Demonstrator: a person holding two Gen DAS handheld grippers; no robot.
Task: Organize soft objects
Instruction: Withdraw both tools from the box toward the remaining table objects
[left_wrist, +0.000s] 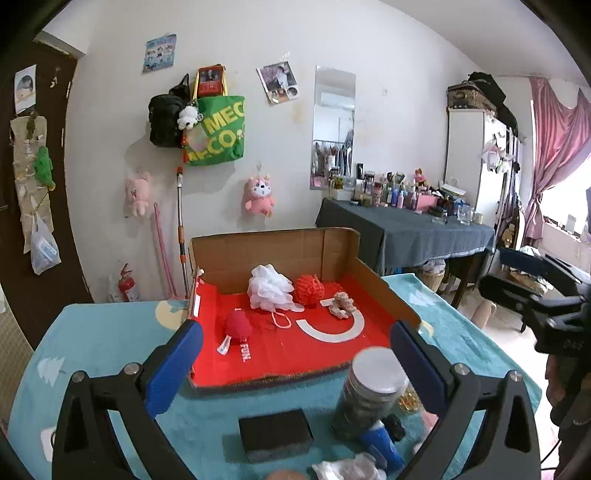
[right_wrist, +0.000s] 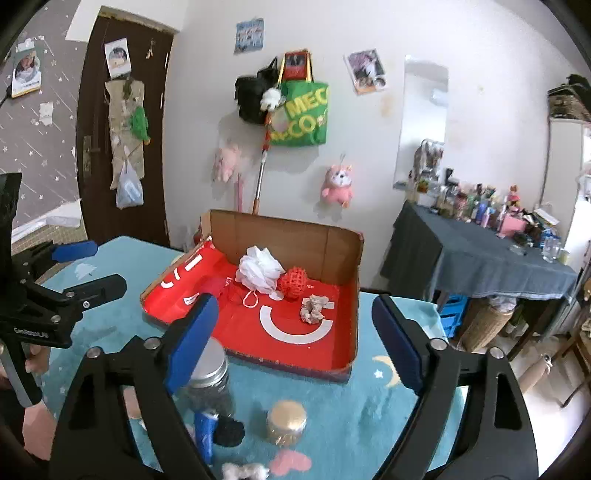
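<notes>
Already the red cardboard box (left_wrist: 332, 354) on the tabletop (left_wrist: 110, 339) has soft things in it: a white bath puff (left_wrist: 269, 288), an orange-red mesh ball (left_wrist: 308, 290), a red yarn ball (left_wrist: 238, 324) and a small pale scrunchie (left_wrist: 342, 304). They lie near the back and middle of the box, some touching each other.

Both tools hang over the near part of the tabletop, short of the box. The left tool (left_wrist: 295, 365) is wide open and holds nothing. The right tool (right_wrist: 295, 343) is wide open too, and empty.

More things wait outside the box, close to the tools. A dark sponge block (left_wrist: 275, 430) sits just under the left tool. A tall jar with a silver lid (left_wrist: 373, 391) and a small jar with a gold lid (right_wrist: 286, 422) stand near it; they look hard, so they likely stay out. A blue tube (right_wrist: 205, 430), a black fuzzy thing (right_wrist: 229, 432) and a white fluffy bit (right_wrist: 245, 470) lie at the near edge.

It looks like the sorting is partway done, and a tool is between picks. Next, the left tool would need to go down over the sponge block, close on its sides, and carry it to a bare spot in the box.
</notes>
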